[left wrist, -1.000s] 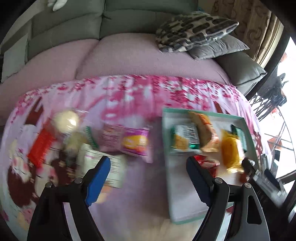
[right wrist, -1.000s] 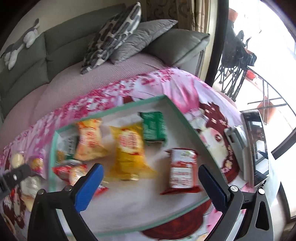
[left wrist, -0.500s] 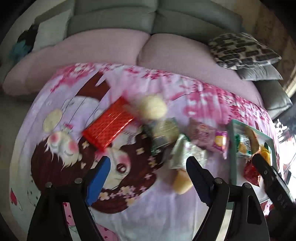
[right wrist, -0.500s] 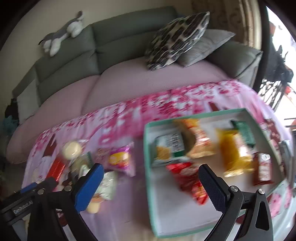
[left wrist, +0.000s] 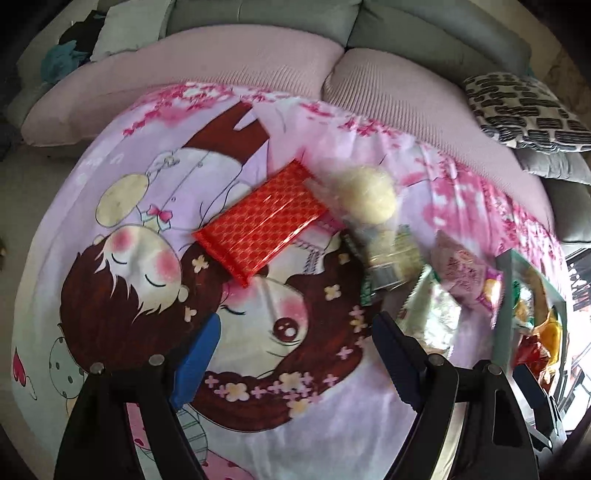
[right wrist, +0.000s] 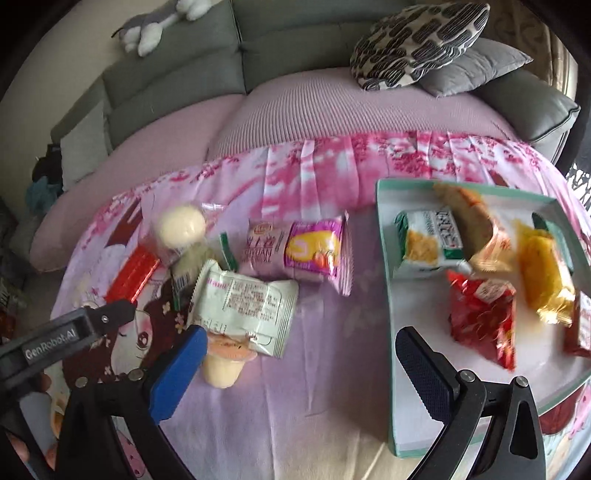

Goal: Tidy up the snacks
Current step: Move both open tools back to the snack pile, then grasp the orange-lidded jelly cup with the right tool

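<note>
Loose snacks lie on a pink cartoon-print cloth [left wrist: 147, 206]: a red foil packet [left wrist: 262, 218], a round cream bun in clear wrap [left wrist: 365, 192], a pink cake packet [right wrist: 299, 251], a white packet [right wrist: 243, 299] and a small jelly cup [right wrist: 225, 362]. A teal-rimmed white tray [right wrist: 391, 369] at the right holds several packets. My left gripper [left wrist: 295, 350] hangs open over the cloth, just short of the red packet. My right gripper [right wrist: 299, 369] is open above the cloth between the jelly cup and the tray. Neither holds anything.
A pink-covered sofa seat [right wrist: 332, 110] with grey backrests runs behind the cloth. Patterned and grey cushions [right wrist: 417, 40] sit at the back right, and a stuffed toy [right wrist: 147, 26] lies on the backrest. The left gripper's arm [right wrist: 66, 332] shows at the right view's left edge.
Both grippers have swung left from over the tray to the loose snacks. The red packet is now ahead of the left gripper, the tray has slid to the right of both views. Jaws unchanged.
</note>
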